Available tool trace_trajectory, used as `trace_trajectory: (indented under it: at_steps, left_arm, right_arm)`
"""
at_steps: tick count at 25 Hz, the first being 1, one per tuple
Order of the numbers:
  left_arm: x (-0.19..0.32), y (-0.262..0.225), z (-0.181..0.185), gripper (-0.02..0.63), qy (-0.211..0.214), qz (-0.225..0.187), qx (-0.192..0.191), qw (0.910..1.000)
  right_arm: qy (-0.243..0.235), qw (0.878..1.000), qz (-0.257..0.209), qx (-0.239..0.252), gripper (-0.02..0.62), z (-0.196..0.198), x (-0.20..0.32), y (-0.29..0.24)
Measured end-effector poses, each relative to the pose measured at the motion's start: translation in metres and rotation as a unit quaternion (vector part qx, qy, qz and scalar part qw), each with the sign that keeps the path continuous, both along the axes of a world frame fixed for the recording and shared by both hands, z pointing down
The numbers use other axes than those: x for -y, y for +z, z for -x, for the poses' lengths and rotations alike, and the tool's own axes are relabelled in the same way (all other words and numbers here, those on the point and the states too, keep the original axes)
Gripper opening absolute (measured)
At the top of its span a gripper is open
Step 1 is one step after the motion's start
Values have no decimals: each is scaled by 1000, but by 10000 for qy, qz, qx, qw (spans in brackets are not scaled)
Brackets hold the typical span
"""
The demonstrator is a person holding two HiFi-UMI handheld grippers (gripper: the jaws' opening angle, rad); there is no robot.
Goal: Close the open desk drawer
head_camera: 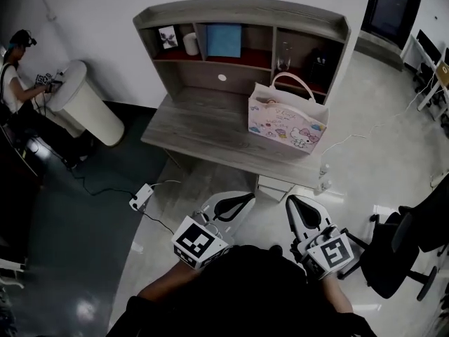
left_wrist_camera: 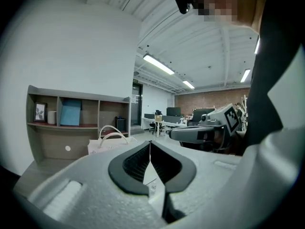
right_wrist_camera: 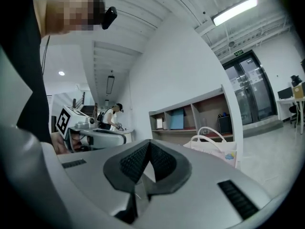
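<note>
A grey wooden desk (head_camera: 203,135) with a shelf hutch (head_camera: 238,16) stands ahead of me. Under its front edge a white drawer (head_camera: 280,187) sticks out a little toward me. Both grippers hang in the air in front of the desk, apart from the drawer. My left gripper (head_camera: 247,199) is shut, its pads meeting with nothing between them (left_wrist_camera: 150,144). My right gripper (head_camera: 292,202) is also shut and empty (right_wrist_camera: 149,144). Each gripper view shows the other gripper alongside it and the hutch beyond.
A pink cartoon-print bag (head_camera: 286,121) with white handles stands on the desk's right side. A power strip (head_camera: 140,196) and cables lie on the floor at the left. A black office chair (head_camera: 400,251) is at the right. A person (head_camera: 17,83) sits at a round white table (head_camera: 84,100).
</note>
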State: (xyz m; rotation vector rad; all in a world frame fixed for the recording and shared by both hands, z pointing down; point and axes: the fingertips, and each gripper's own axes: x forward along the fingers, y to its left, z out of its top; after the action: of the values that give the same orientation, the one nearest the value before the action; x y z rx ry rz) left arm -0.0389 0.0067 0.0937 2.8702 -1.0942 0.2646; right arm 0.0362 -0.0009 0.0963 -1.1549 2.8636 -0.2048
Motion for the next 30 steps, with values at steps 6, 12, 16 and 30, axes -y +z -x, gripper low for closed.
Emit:
trace_trajectory:
  at_steps: [6,12,16,30]
  left_arm:
    - [4,-16,-45,9,-143,-184,-104,9997]
    - [8,-19,-84,9,-204,-309,-118,9992]
    - [5,-14,-97,9,-98,-417,110,9990]
    - [15,-10,-85,9,-259,-172,-170,9994]
  right_arm:
    - [-196,9997,123,-34,12,-40,-11,-5]
    - [40,9998,135,113,11,-86,-8,-4]
    - [50,9996,213,158,11,-95,-10,3]
    - [-81,9998,180,95,11,-80,6,2]
